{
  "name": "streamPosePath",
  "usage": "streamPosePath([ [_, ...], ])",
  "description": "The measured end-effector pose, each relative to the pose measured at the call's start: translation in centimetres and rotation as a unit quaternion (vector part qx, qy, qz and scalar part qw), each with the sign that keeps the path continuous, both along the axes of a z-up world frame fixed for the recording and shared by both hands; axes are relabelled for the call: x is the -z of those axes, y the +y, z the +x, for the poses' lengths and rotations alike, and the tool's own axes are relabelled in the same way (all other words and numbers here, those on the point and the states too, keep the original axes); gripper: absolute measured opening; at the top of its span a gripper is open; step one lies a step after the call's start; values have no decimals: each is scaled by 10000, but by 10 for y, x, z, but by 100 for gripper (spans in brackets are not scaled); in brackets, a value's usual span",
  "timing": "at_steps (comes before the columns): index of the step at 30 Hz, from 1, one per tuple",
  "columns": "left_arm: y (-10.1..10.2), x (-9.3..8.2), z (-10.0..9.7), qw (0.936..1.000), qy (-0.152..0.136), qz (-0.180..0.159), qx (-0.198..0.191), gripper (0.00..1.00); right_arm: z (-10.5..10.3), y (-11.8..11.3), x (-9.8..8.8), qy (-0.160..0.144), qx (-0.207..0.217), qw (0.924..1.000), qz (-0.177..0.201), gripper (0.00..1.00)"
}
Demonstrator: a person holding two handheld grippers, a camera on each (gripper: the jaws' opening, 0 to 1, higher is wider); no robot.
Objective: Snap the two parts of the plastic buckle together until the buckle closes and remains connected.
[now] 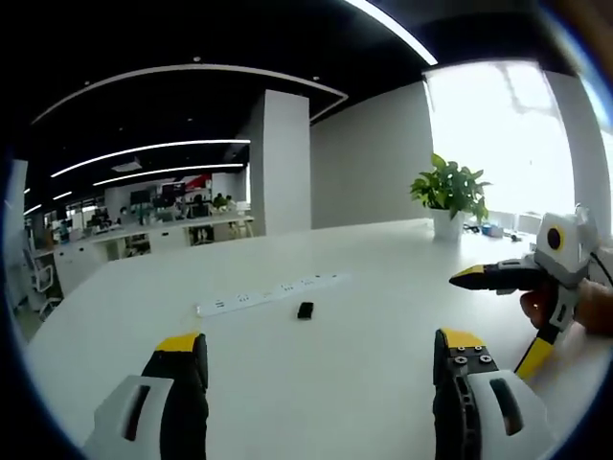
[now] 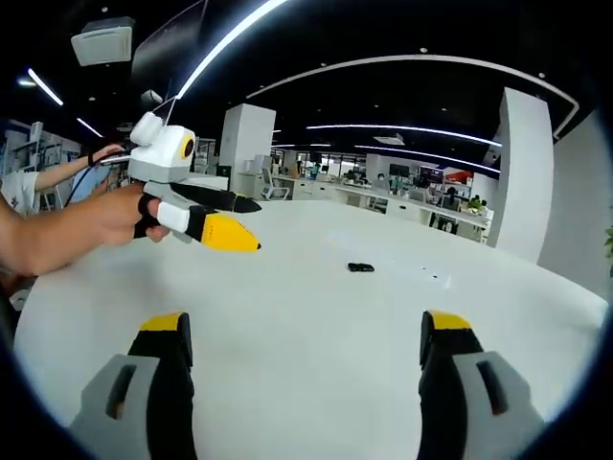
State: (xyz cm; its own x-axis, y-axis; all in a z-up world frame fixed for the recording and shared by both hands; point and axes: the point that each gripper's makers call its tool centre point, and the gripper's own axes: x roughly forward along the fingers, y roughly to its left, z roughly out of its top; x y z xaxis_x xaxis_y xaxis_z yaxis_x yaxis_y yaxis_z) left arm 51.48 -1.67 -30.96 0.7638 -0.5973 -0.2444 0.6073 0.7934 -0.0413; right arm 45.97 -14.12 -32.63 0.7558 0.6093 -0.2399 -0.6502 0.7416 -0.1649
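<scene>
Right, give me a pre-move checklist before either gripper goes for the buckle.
1. Buckle in sight: ok. A small black buckle lies on the white table, also seen in the right gripper view.
2. Two parts separate or joined: cannot tell, too small.
3. Left gripper free: ok, fingers spread, nothing between them.
4. Right gripper free: ok, fingers spread, nothing held.
5. Path to the buckle: ok, bare table ahead of both grippers.
6. Nearby clutter: ok. The white power strip lies just beyond the buckle, apart from it; the potted plant stands far off.
</scene>
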Motion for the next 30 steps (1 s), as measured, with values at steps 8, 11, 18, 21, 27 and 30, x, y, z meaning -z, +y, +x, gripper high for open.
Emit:
streamPosePath([
  [8, 21, -6, -17, 9999, -124, 9, 31, 99, -7, 7, -12, -28, -62, 9995, 323, 100],
  [11, 25, -7, -23, 9999, -140, -19, 43, 99, -9, 9, -12, 73, -110, 9991, 413, 100],
  [18, 36, 0, -34, 9999, -109, -10, 84, 99, -10, 9, -12, 114, -102, 9987, 496, 100],
  [21, 41, 1, -37, 9999, -105, -18, 43, 99, -10, 9, -12, 113, -100, 9987, 490, 100],
  [27, 34, 13, -34, 9999, -45, 17, 129, 99, -10, 7, -12, 76, -79, 9990, 439, 100],
  [30, 30, 28, -33, 9996, 126, 107, 213, 99, -14, 6, -14, 73, -37, 9988, 476, 100],
])
